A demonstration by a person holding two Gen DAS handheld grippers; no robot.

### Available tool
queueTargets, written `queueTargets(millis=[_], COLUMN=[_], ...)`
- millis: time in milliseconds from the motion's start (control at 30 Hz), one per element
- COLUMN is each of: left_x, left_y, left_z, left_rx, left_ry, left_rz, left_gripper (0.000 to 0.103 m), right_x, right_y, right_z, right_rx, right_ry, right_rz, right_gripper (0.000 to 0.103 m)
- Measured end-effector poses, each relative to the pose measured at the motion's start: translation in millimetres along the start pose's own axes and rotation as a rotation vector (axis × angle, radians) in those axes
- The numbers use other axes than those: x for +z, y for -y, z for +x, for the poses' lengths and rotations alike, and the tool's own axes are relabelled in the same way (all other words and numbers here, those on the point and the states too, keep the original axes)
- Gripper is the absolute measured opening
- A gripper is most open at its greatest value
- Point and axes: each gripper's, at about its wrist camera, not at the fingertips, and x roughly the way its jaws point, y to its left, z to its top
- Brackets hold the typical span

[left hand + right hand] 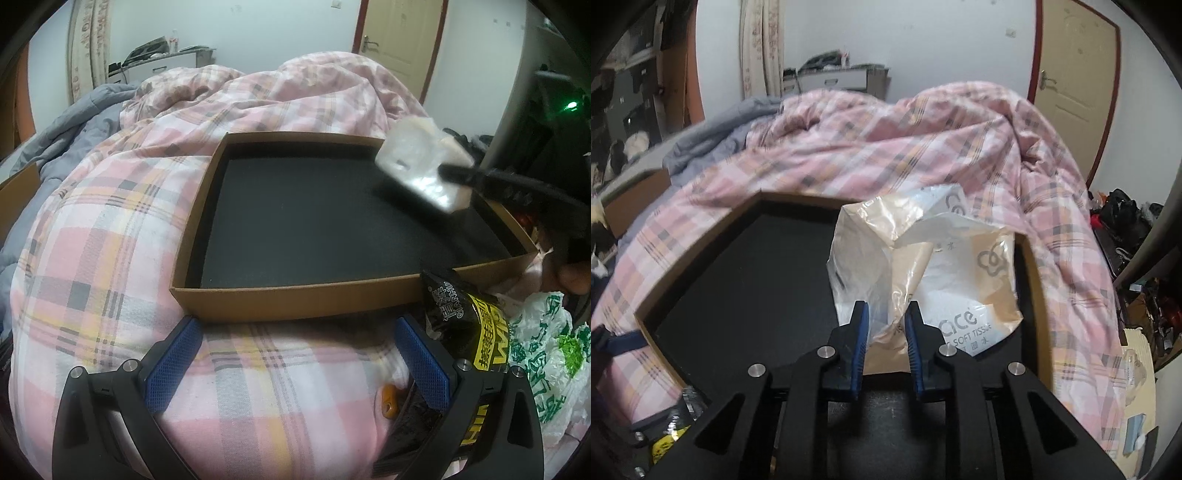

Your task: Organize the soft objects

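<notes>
A shallow cardboard box [295, 301] with a black foam lining lies on the pink plaid quilt [110, 236]; it also shows in the right wrist view [653, 299]. My right gripper [886, 321] is shut on a soft tissue pack [945, 273] in a clear wrapper and holds it above the box's right side. That pack shows in the left wrist view [424, 162] over the box's far right corner. My left gripper [295, 354] is open and empty, just in front of the box's near wall.
A black and yellow snack bag [469, 325] and a white and green plastic bag [546, 362] lie right of my left gripper. A small orange object [389, 400] lies on the quilt. A grey blanket [74, 114] is bunched at the far left.
</notes>
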Motion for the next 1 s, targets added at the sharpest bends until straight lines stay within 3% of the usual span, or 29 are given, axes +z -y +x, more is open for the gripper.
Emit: queueTargets(millis=[233, 400, 500, 567, 667, 900, 1000], left_x=[1, 0, 1, 0, 0, -2, -2], left_y=[4, 6, 6, 6, 7, 9, 11], left_z=[4, 4, 4, 4, 4, 6, 7], left_rx=[0.036, 0.042, 0.044, 0.048, 0.050, 0.070, 0.082], left_ry=[-0.036, -0.043, -0.043, -0.048, -0.044, -0.045, -0.049], left_rz=[0.025, 0.036, 0.037, 0.040, 0.042, 0.056, 0.065], left_gripper=[0.103, 0.103, 0.103, 0.103, 0.103, 0.103, 0.103], right_x=[6, -15, -33, -41, -41, -56, -66], right_y=[17, 27, 32, 34, 40, 42, 34], right_z=[-51, -90, -106, -109, -107, -88, -81], right_rx=[0.022, 0.073, 0.104, 0.096, 0.055, 0.073, 0.039], right_ry=[0.150, 0.190, 0.162, 0.083, 0.026, -0.061, -0.097], right_rz=[0.075, 0.101, 0.111, 0.096, 0.109, 0.150, 0.135], right_gripper=[0.016, 0.016, 0.016, 0.016, 0.016, 0.016, 0.016])
